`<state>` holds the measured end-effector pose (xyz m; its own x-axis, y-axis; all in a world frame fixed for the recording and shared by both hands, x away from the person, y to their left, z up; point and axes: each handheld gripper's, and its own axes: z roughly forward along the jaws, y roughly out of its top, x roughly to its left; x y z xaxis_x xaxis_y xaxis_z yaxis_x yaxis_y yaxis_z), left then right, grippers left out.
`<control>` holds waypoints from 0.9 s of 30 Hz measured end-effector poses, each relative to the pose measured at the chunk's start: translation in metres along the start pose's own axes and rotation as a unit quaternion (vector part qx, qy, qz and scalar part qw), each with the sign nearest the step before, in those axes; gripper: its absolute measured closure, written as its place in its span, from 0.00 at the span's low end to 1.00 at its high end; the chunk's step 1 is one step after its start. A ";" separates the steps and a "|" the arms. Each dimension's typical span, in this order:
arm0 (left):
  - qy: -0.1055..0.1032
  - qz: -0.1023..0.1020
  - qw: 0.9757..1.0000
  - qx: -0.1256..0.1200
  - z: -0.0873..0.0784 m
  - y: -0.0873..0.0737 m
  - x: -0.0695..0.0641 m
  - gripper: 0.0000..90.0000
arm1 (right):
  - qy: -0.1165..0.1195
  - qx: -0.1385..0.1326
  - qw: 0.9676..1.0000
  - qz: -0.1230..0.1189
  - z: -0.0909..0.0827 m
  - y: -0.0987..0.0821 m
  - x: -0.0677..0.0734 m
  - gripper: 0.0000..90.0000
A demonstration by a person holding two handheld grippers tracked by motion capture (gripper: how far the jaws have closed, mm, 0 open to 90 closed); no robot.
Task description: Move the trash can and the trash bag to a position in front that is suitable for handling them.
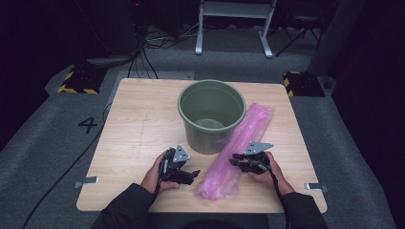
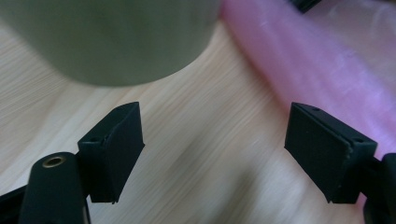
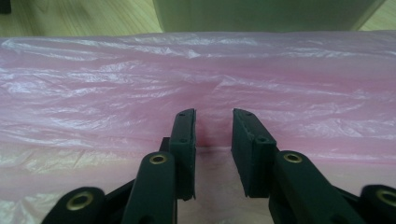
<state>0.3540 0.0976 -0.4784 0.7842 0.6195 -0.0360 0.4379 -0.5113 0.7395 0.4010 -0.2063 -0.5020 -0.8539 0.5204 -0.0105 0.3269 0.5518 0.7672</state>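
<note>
Wooden table [image 1: 138,124] on grey floor marked "4". High view: green bucket [image 1: 211,116], pink plastic bag [image 1: 241,148] just right of it, left gripper [image 1: 190,175], right gripper [image 1: 235,159] at bag. Left gripper view: jaws wide apart, empty, over bare wood. Right gripper view: jaws narrowly parted at wrinkled bag, gripping nothing.
</note>
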 end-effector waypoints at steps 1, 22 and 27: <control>0.000 0.000 1.000 0.000 0.000 0.000 0.000 0.22 | 0.000 0.000 1.000 0.000 0.000 0.000 0.000 0.77; -0.014 0.038 0.999 0.021 0.037 0.008 -0.024 0.27 | -0.096 -0.034 0.994 0.051 -0.051 -0.005 -0.032 0.38; 0.000 0.033 0.999 -0.006 0.024 0.012 -0.019 0.27 | -0.073 -0.019 0.996 0.054 -0.050 -0.011 -0.037 0.49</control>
<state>0.3545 0.0653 -0.4846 0.8106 0.5854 0.0133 0.3799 -0.5431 0.7488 0.4086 -0.2644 -0.4784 -0.7460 0.6657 -0.0167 0.3960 0.4636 0.7926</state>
